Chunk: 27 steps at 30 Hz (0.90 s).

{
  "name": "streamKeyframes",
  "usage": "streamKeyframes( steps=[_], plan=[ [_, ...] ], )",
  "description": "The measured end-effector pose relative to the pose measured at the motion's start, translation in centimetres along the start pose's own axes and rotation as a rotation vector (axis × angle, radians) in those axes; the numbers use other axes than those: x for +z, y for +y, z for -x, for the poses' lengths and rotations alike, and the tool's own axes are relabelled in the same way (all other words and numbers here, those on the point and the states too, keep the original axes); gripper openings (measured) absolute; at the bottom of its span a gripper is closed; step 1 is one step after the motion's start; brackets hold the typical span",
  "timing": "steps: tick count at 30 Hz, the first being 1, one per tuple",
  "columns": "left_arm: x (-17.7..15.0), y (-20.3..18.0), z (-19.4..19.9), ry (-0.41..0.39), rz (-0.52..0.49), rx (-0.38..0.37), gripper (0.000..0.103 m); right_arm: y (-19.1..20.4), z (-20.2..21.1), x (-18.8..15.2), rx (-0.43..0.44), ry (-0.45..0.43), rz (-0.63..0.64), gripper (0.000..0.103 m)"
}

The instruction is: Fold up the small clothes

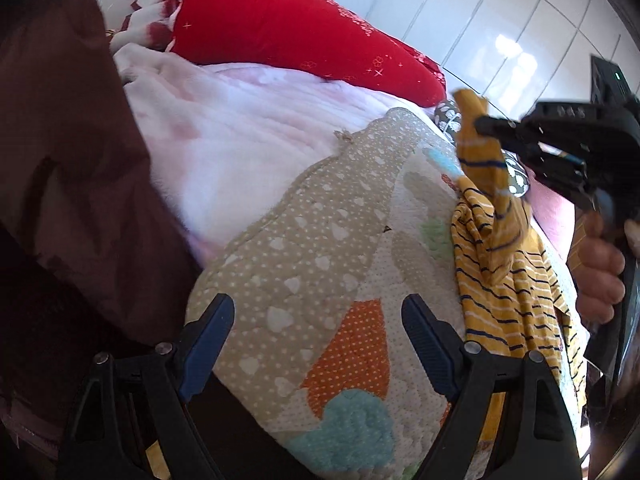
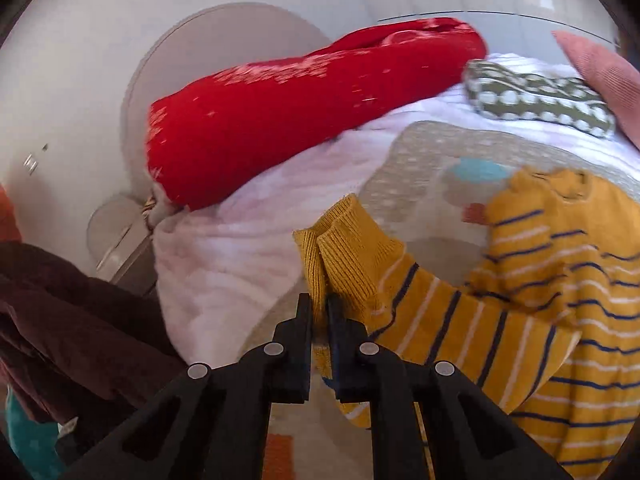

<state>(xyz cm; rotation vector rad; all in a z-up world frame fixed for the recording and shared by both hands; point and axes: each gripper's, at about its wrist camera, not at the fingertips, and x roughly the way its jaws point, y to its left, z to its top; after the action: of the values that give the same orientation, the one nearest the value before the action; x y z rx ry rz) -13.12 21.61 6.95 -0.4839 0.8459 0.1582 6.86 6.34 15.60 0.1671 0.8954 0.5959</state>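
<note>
A small yellow garment with navy and white stripes (image 1: 508, 280) lies on a patterned quilt (image 1: 320, 264) on a bed. My right gripper (image 2: 319, 304) is shut on the garment's ribbed yellow cuff (image 2: 344, 248) and lifts that sleeve above the rest of the garment (image 2: 560, 280). In the left wrist view the right gripper (image 1: 480, 124) shows at the right edge, holding the sleeve up. My left gripper (image 1: 316, 320) is open and empty, low over the quilt's near edge, left of the garment.
A red pillow (image 1: 280, 24) lies at the back on a pink-white blanket (image 1: 240, 140). A green spotted cushion (image 2: 540, 100) and a pink cushion (image 2: 600, 76) sit far right. Dark maroon cloth (image 1: 60, 160) hangs at the left.
</note>
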Motion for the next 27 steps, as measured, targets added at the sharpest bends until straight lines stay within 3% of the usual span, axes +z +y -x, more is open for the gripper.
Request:
streamKeyframes(
  steps=[4,6,7,8,9,10,13,16,22,27],
  plan=[
    [-0.2,1.7,0.4,-0.004,0.028,0.036,0.085,6.0,-5.2,0.6,0.175,0.088,0.068,0.009],
    [-0.2,2.0,0.4,0.003,0.038,0.035,0.085,7.7,-6.5,0.2,0.189,0.128,0.1,0.014],
    [-0.3,2.0,0.3,0.006,0.04,0.031,0.085,7.8,-6.4,-0.2,0.192,0.127,0.11,0.026],
    [-0.3,1.9,0.2,0.009,0.039,0.022,0.085,7.5,-6.1,-0.6,0.191,0.122,0.111,0.045],
    [-0.4,1.7,0.2,0.012,0.034,0.01,0.085,6.8,-5.5,-1.0,0.176,0.113,0.103,0.053],
    [-0.5,1.3,0.1,0.018,0.024,-0.006,0.085,5.6,-4.6,-1.4,0.155,0.098,0.09,0.059],
    [-0.8,-0.6,-0.4,0.048,-0.016,-0.069,0.085,0.6,-0.8,-2.7,0.071,0.057,0.034,0.059],
    [-1.6,-2.9,-1.1,0.091,-0.074,-0.15,0.085,-6.1,4.3,-5.0,-0.078,-0.006,-0.066,0.059],
    [-3.9,-7.6,-3.6,0.251,-0.142,-0.314,0.085,-18.6,16.0,-13.4,-0.334,-0.097,-0.346,0.059],
    [-6.3,-10.9,-5.4,0.352,-0.168,-0.373,0.085,-24.1,22.5,-20.1,-0.387,-0.125,-0.497,0.059]
  ],
)
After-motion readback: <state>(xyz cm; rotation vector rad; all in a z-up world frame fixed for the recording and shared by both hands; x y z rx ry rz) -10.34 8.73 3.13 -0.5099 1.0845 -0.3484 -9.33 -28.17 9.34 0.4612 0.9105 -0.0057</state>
